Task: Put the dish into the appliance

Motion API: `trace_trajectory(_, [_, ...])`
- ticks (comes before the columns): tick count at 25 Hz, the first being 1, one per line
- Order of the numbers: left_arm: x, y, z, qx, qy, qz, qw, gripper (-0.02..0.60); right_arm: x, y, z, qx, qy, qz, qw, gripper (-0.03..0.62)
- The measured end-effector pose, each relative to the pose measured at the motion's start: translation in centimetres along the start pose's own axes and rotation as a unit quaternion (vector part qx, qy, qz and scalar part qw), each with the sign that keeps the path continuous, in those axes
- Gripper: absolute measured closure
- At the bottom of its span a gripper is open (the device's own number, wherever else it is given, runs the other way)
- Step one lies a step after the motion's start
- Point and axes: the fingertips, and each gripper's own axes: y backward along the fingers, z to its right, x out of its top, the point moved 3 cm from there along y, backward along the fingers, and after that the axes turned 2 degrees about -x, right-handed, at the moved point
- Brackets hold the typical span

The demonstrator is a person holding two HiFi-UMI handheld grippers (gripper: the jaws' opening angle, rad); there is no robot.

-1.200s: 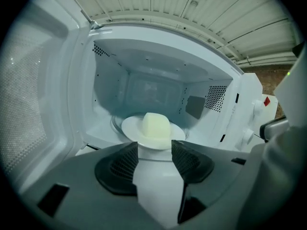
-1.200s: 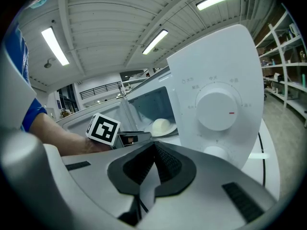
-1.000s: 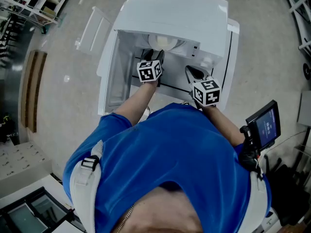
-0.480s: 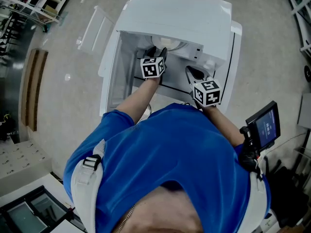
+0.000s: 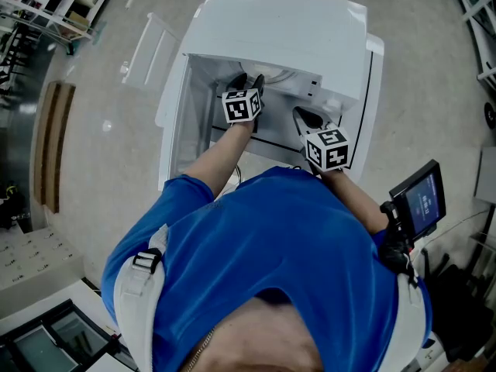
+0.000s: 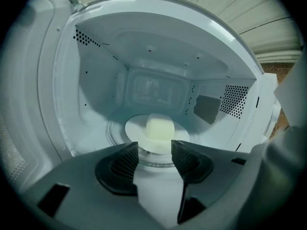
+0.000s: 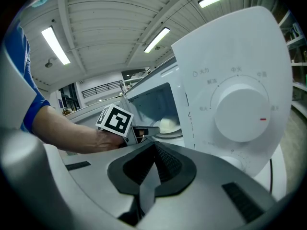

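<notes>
While the right gripper [image 7: 153, 150] hangs pressed shut beside the dial [image 7: 241, 111], the left gripper [image 6: 154, 150] — jaws spread — faces the dish [image 6: 135, 130] straight ahead inside the microwave [image 5: 279, 22].

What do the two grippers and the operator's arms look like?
Left gripper and right gripper: grey moulded bodies, black ribbed pads, each topped by a white cube with black square markers. The person wears a blue short-sleeved top.
</notes>
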Motion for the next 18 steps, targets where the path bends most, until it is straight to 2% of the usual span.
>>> trace_trajectory(12, [0.25, -0.69, -0.49, -0.002, 0.003, -0.005, 1.0000, 0.357, -0.13, -0.04, 0.21, -0.006, -0.005, -0.001, 1.000, 0.592])
trace_trajectory(18, [0.52, -0.16, -0.41, -0.009, 0.018, 0.018, 0.9996, 0.358, -0.04, -0.02, 0.27, -0.005, -0.005, 0.000, 1.000, 0.592])
